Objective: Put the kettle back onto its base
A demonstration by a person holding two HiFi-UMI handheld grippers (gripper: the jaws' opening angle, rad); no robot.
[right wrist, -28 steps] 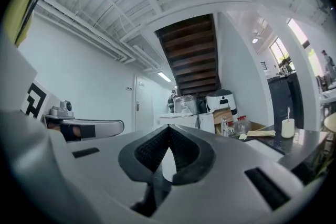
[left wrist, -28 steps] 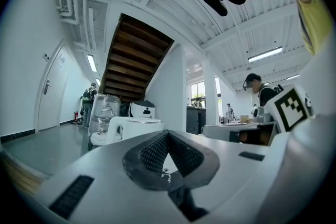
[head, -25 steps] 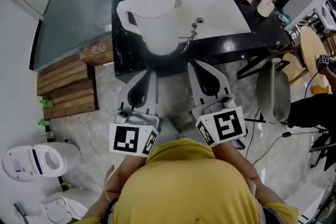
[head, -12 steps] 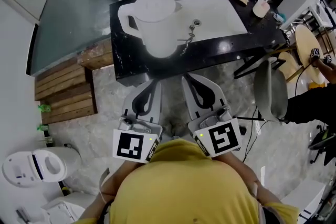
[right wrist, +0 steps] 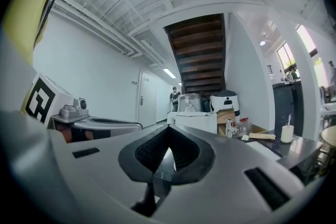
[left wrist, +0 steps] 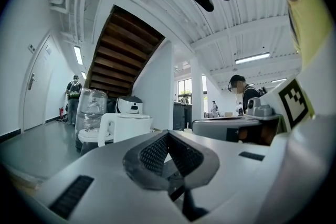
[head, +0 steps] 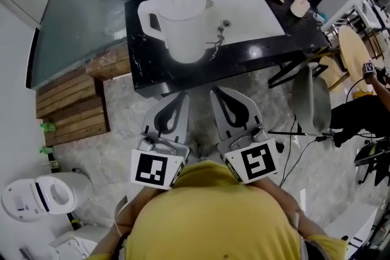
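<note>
Nearest, at lower centre of the head view, the left gripper point(head: 175, 97) and right gripper point(head: 223, 94) point level at the counter point(head: 262, 55). Both have jaws together and empty. At upper centre the kettle point(head: 181, 21) stands on the counter's left part, handle to the left, touching the rim of the white sink point(head: 259, 12). No base can be identified.

Hazards:
- Advancing with the jaws together would push the kettle instead of gripping it, probably tipping it toward the sink.
- With the base unlocated, placement may go wrong.
</note>
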